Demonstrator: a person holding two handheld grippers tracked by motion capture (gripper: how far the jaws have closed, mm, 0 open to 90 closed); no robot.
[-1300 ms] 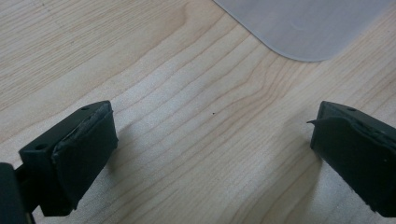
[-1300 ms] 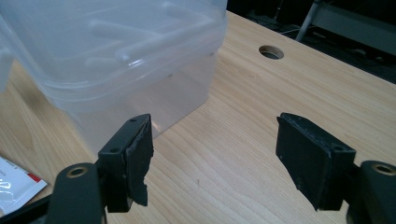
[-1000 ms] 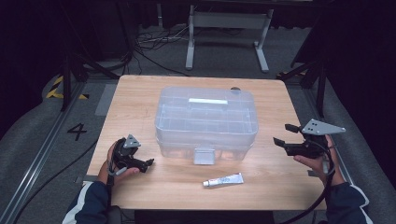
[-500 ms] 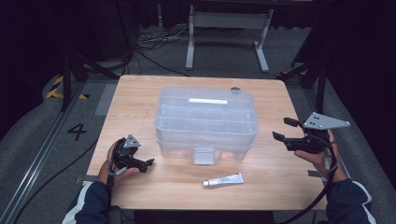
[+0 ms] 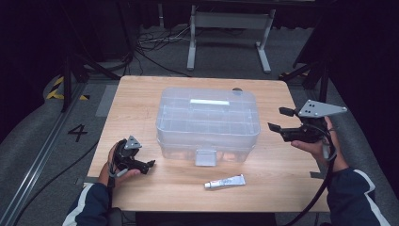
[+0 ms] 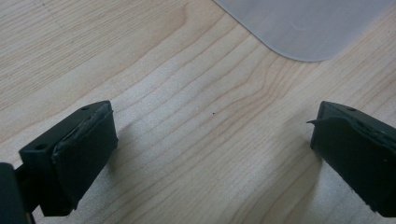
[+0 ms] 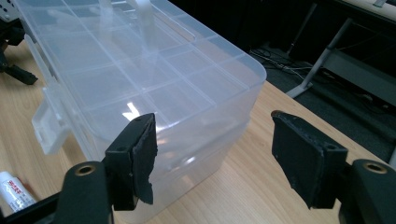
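Translucent plastic box (image 5: 208, 123) sits shut at the middle of the wooden surface (image 5: 282, 174), its front latch (image 5: 205, 157) down — nothing begun on it yet. Right gripper (image 5: 277, 120) hangs beside its right end, jaws apart and empty; left gripper (image 5: 149, 164) rests released near its left corner — opening looks all ahead.

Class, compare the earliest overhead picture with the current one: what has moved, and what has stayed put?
The right hand-held gripper has risen beside the clear plastic box, with its jaws open, empty and slightly narrowed. Nothing was taken hold of or let go. The left hand-held gripper, open on the table, the box and the small tube stayed as they were.
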